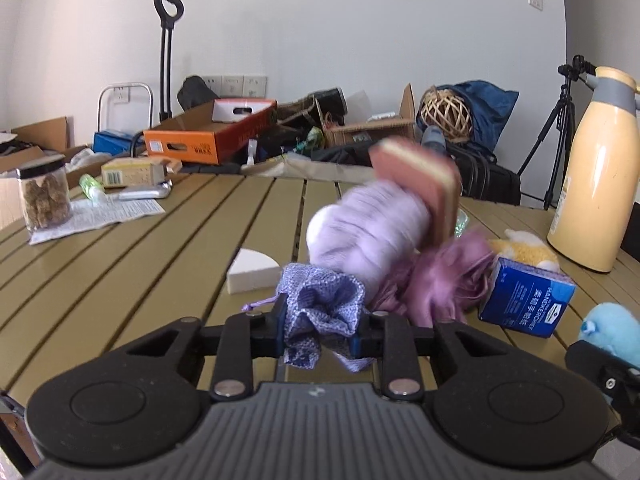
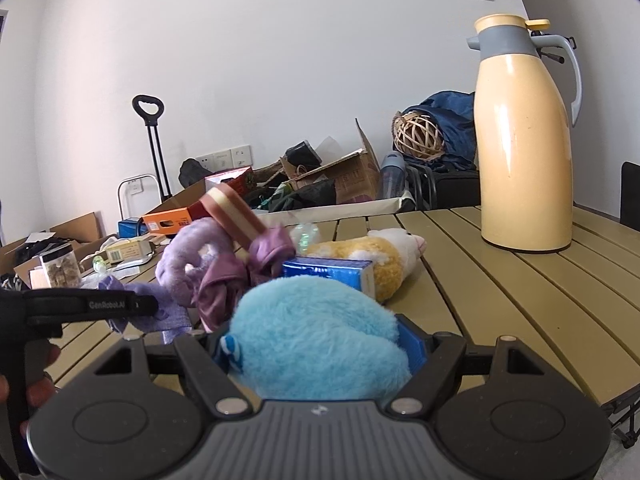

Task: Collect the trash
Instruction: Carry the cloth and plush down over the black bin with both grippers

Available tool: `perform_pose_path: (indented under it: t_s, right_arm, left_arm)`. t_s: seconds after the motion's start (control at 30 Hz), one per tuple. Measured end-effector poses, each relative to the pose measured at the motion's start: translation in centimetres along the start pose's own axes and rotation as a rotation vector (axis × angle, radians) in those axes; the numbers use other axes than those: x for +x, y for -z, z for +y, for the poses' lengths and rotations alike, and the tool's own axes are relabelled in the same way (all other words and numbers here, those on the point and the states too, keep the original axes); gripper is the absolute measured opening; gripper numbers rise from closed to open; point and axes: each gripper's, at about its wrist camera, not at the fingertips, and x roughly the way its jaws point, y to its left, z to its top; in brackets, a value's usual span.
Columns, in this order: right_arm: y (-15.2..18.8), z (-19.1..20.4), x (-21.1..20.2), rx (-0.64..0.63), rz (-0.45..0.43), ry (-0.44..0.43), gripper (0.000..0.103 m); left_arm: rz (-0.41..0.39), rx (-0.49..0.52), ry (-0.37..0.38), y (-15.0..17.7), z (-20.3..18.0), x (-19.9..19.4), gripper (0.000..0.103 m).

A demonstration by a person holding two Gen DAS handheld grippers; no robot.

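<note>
- Right now my left gripper [image 1: 320, 330] is nearly closed, its blue pads pinching the gathered mouth of a lilac drawstring pouch [image 1: 320, 304]; the cloth bunches between the two fingers.
- My right gripper [image 2: 320, 346] stands fairly wide but is full: its pads press on both sides of a fluffy blue plush toy [image 2: 316, 332], which fills the gap.
- Taking the cream thermos jug [image 2: 524, 140] as landmark, the pouch lies well to its left, on the slatted olive table [image 1: 160, 248].
- Just behind the pouch sits a heap: a pale purple plush [image 1: 368, 232], a crumpled mauve cloth [image 1: 444, 280] and a pink-and-cream sponge block [image 1: 420, 184] tilted on top, all blurred.
- Between the heap and the jug, a blue tissue pack [image 1: 524, 300] rests against a yellow-and-white plush animal [image 2: 376, 260].
- A white wedge of foam [image 1: 252, 272] lies left of the pouch.
- Far left of the jug, a clear jar with a black lid [image 1: 44, 196] holds brown lumps and stands on a printed sheet [image 1: 104, 216].
- Beyond the table's far edge, an open orange cardboard box [image 1: 200, 140] holds a white box.
</note>
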Motion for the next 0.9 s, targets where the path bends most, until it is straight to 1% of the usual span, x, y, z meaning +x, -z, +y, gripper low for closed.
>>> perform_pose_path:
  t_s: [0.2,0.47,0.6,0.77,0.9]
  right_arm:
    - [0.0,1.1,-0.6,-0.015,-0.01,-0.019,0.076]
    - [0.1,2.8,-2.5,-0.036,-0.032,-0.038,0.076]
    - [0.5,3.1,-3.9,-0.031,-0.041,-0.037,0.076]
    - [1.6,2.9,-5.5,-0.018,-0.016,-0.019,0.076]
    - [2.3,2.9,-7.2,-0.019,-0.012,-0.01,0.076]
  left_arm:
    - [-0.04,0.012,-0.023,0.2,0.4,-2.1,0.028]
    - [-0.069,-0.012,-0.028,0.5,1.7,-4.9,0.028]
    - [-0.084,-0.014,-0.021,1.1,2.1,-6.6,0.028]
    - [-0.077,-0.021,0.004,2.6,2.3,-8.8,0.028]
    - [-0.08,-0.022,0.028,3.6,2.5,-11.1,0.028]
